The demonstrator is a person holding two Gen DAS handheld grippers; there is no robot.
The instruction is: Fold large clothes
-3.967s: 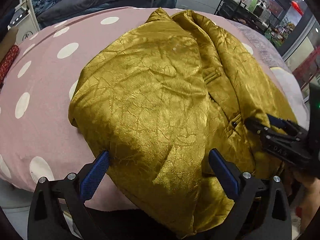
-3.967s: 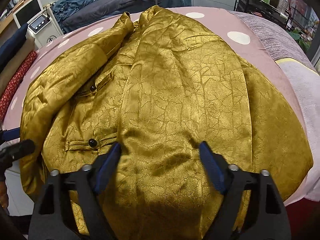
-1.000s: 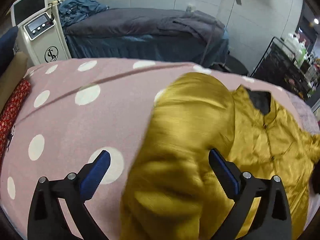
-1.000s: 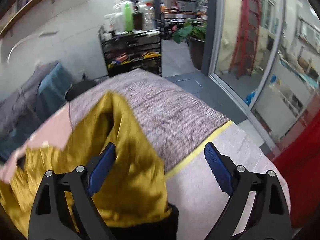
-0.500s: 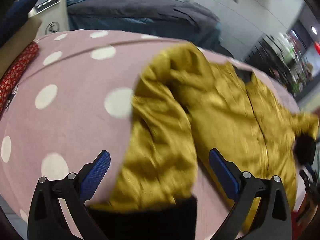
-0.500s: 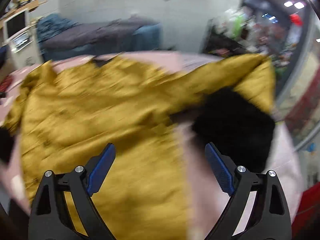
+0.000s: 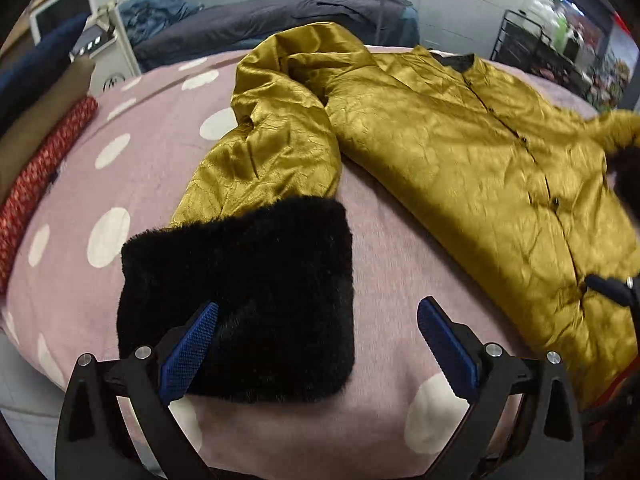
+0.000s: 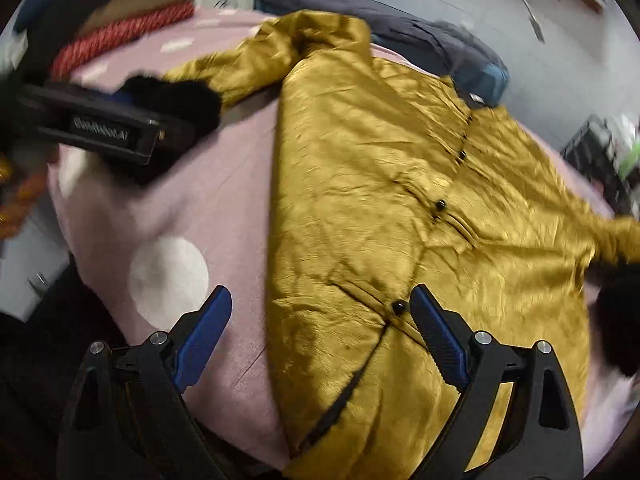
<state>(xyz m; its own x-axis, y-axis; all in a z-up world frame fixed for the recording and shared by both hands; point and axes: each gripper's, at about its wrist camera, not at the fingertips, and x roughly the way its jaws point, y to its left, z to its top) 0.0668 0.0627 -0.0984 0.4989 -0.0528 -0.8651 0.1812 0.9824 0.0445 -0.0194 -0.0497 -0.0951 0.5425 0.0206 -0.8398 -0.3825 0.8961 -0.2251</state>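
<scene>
The coat [image 7: 460, 152] lies spread open, front up, on the pink dotted bed [image 7: 132, 184], its button line running down the middle. Its one sleeve [image 7: 276, 136] bends down toward you and ends in a black fur cuff [image 7: 248, 280], which lies flat on the cover. The other cuff [image 8: 616, 312] shows at the far right edge of the right view, blurred.

Your left gripper [image 7: 318, 328] stands wide open. Its one blue pad [image 7: 188, 350] sits over the near edge of the fur cuff; the other is above bare cover. It holds nothing.

Your right gripper [image 8: 320, 320] is likewise wide open and empty, poised over the coat's lower hem, with a button [image 8: 397, 307] just beside one pad.

Beyond the bed: a red patterned roll [image 7: 36, 176] at the left edge, a white machine [image 7: 108, 52], and a dark couch [image 7: 272, 16].
</scene>
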